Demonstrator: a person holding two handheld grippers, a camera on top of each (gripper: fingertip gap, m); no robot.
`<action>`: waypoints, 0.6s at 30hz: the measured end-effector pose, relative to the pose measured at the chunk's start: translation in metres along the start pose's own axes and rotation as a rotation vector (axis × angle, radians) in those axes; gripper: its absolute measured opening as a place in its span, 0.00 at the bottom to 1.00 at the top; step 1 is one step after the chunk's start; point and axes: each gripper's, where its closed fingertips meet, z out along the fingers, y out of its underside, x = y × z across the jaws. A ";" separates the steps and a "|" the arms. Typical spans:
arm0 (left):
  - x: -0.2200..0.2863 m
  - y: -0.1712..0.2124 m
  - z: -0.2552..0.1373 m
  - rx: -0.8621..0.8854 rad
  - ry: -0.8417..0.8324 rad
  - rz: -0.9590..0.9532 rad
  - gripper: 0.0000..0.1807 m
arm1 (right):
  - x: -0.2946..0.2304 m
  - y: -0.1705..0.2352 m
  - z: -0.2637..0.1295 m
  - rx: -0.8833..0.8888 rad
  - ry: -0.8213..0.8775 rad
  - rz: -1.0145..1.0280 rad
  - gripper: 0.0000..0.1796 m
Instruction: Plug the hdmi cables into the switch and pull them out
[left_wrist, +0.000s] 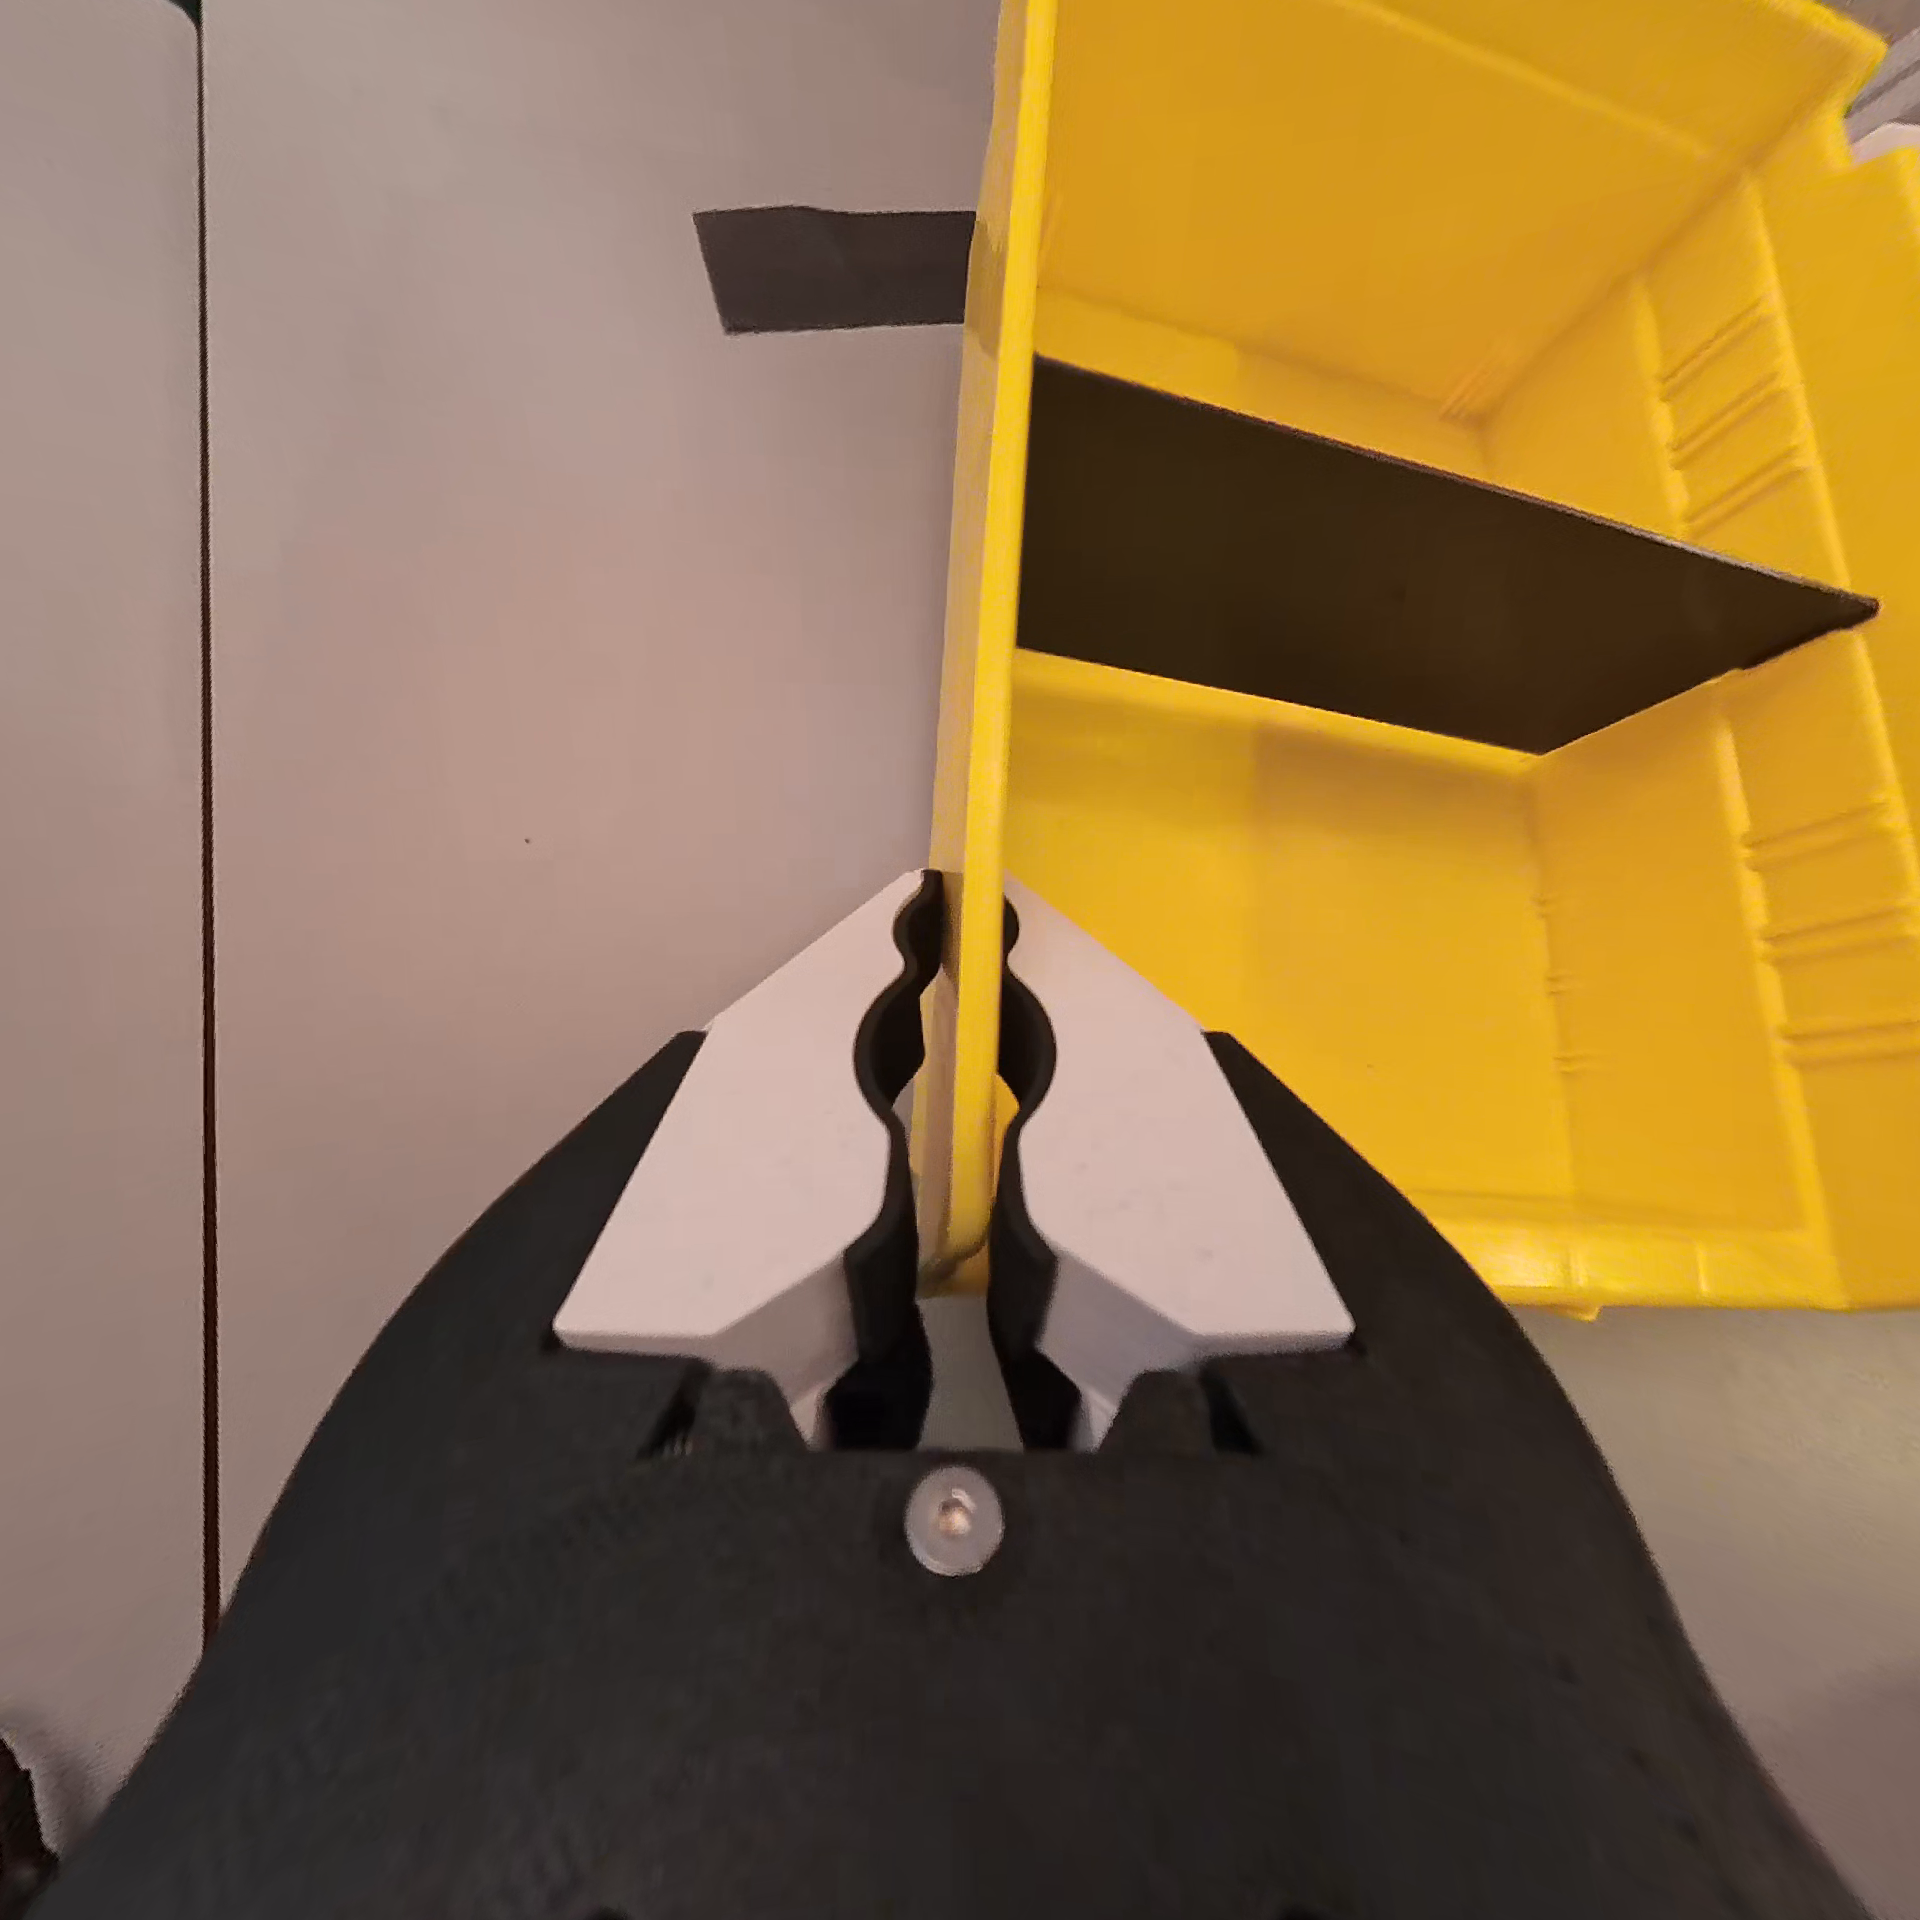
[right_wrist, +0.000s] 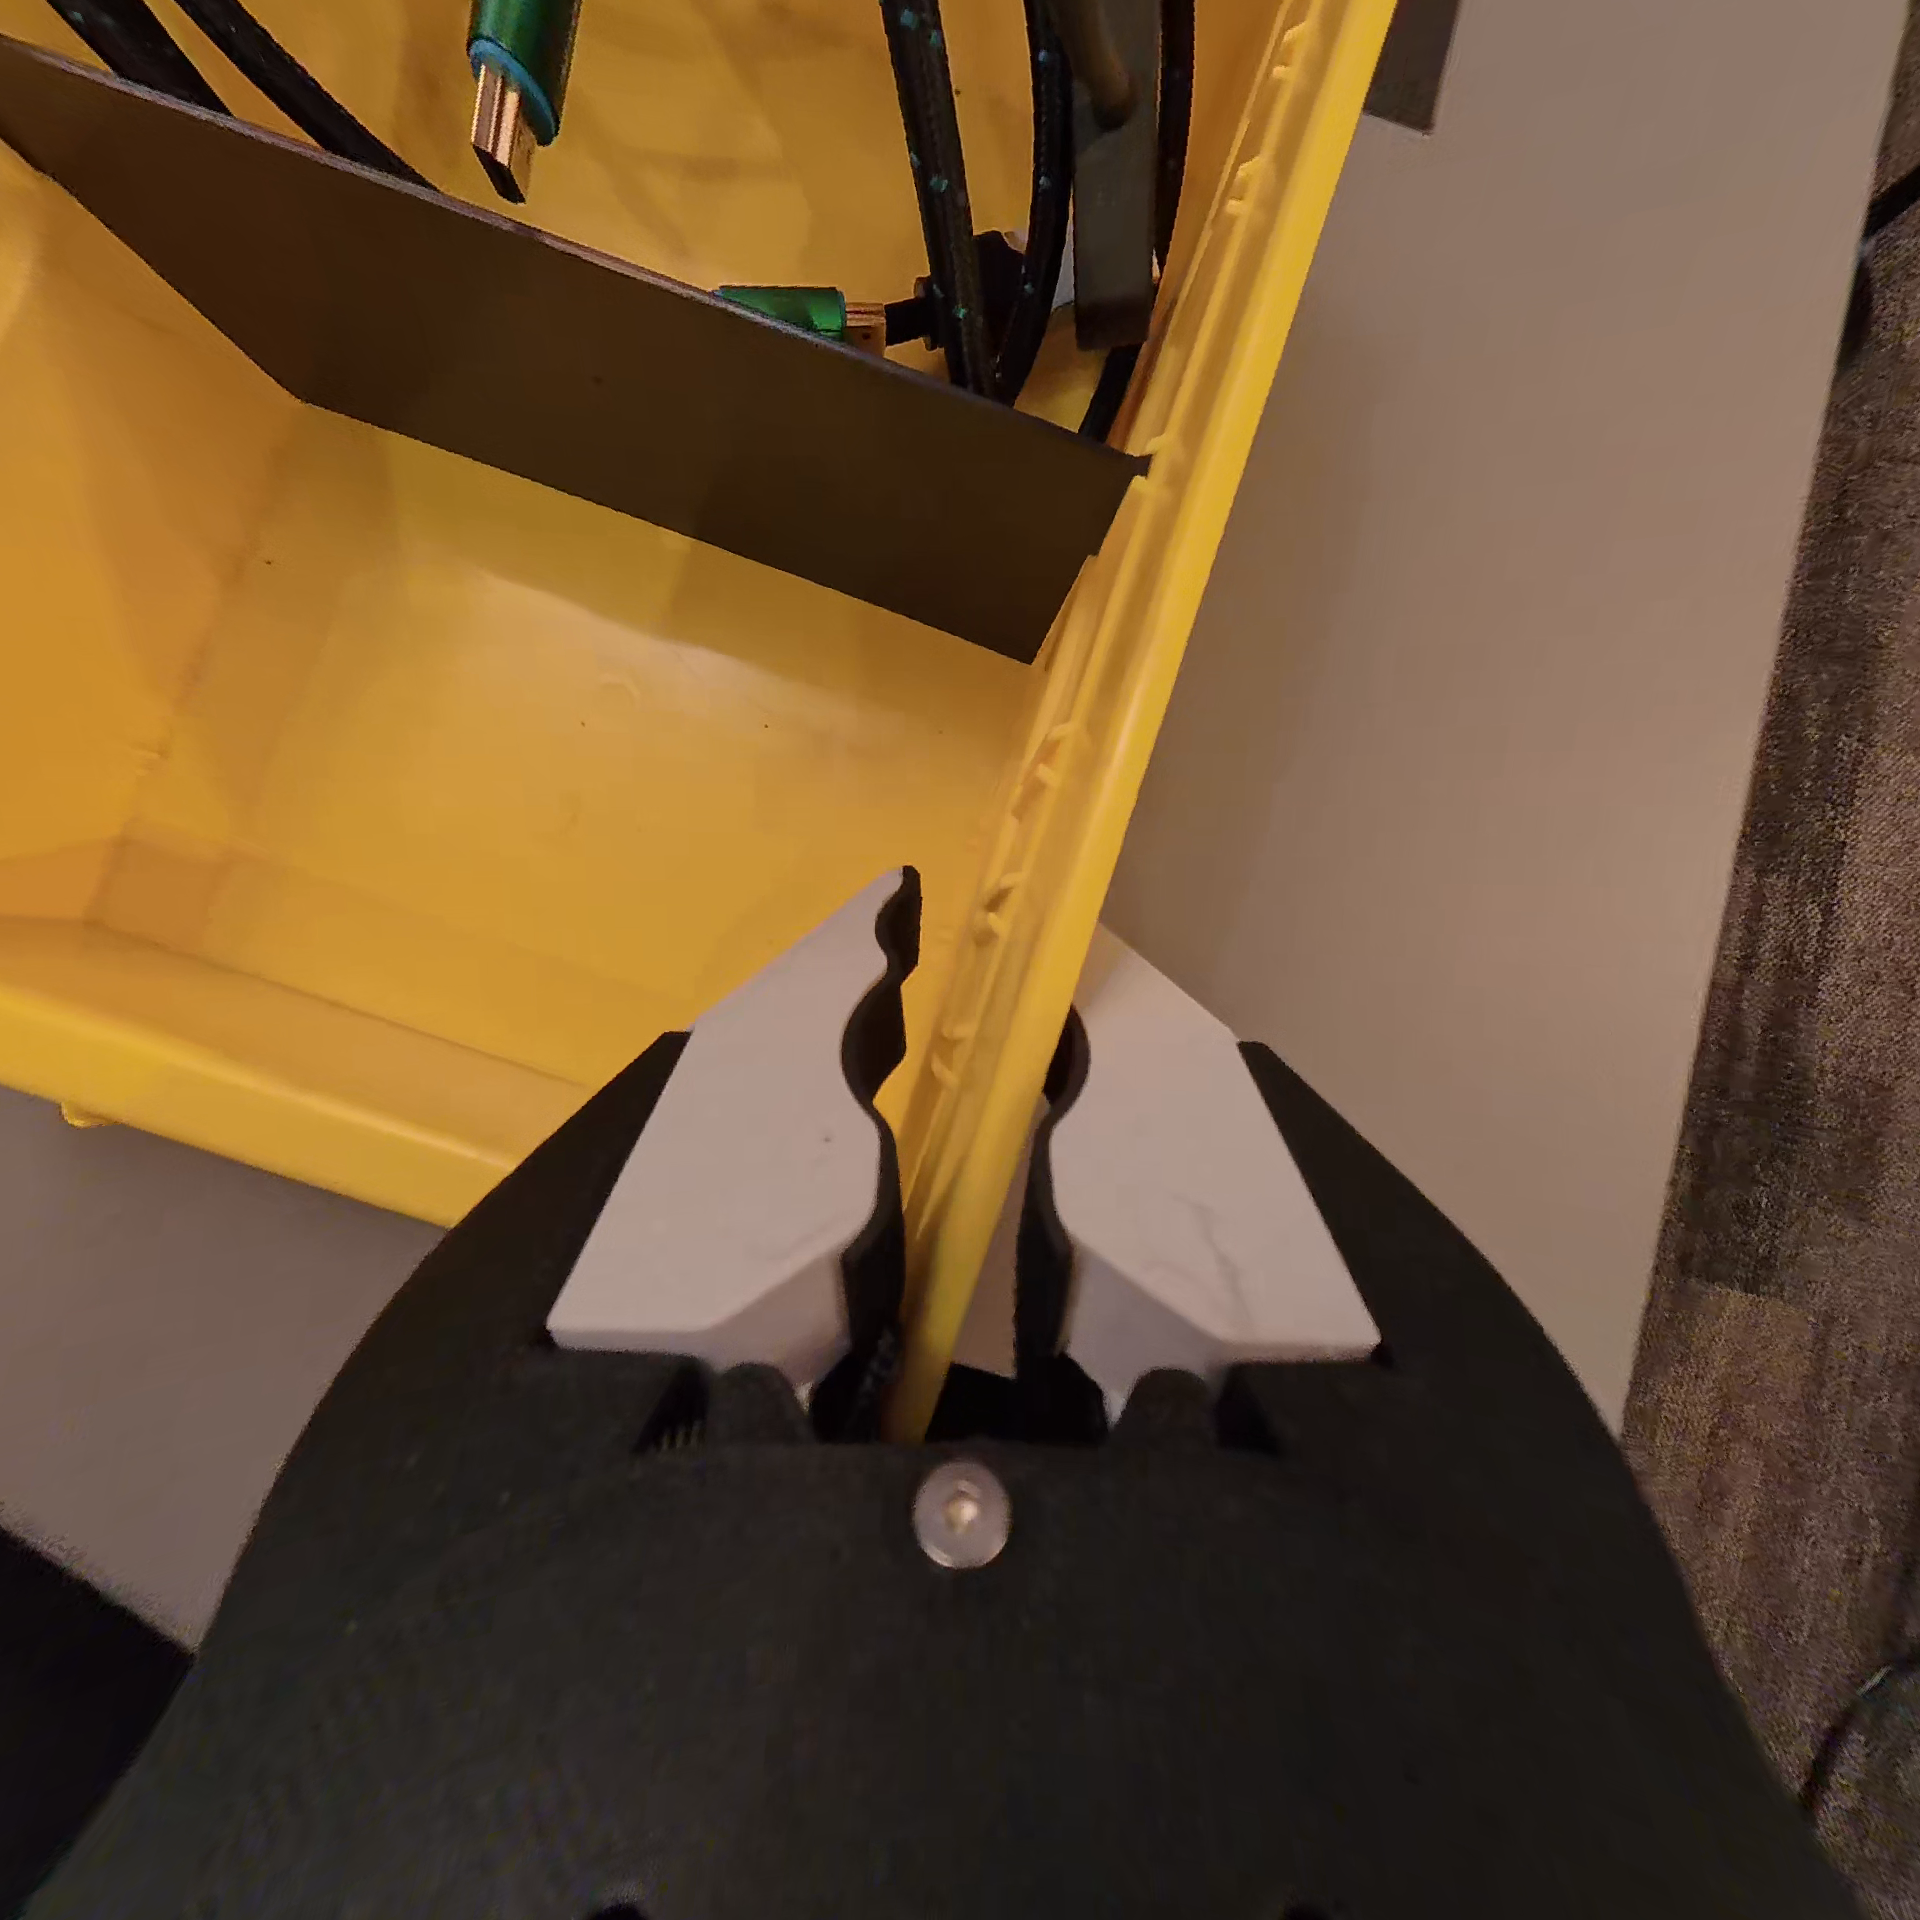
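Note:
A yellow plastic bin stands on a pale table, split by a black divider. My left gripper is shut on the bin's left wall. My right gripper is shut on the bin's right wall. In the right wrist view the compartment beyond the divider holds black braided HDMI cables with green-shelled plugs. A grey object lies among the cables; I cannot tell what it is. The near compartment is empty.
A strip of black tape sticks to the table just left of the bin. A dark seam runs along the table at the far left. Grey fabric borders the table on the right. Across from one pair of fingers to the other is roughly 85 centimetres.

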 end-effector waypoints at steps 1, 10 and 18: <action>0.001 -0.001 -0.001 0.003 -0.001 0.005 0.02 | -0.009 0.002 -0.002 0.004 -0.008 -0.002 0.08; 0.011 -0.015 -0.008 0.055 0.005 0.039 0.02 | -0.082 0.016 -0.016 0.011 -0.059 -0.073 0.07; 0.014 -0.027 -0.023 0.102 0.011 0.046 0.02 | -0.138 0.014 -0.019 0.016 -0.120 -0.140 0.08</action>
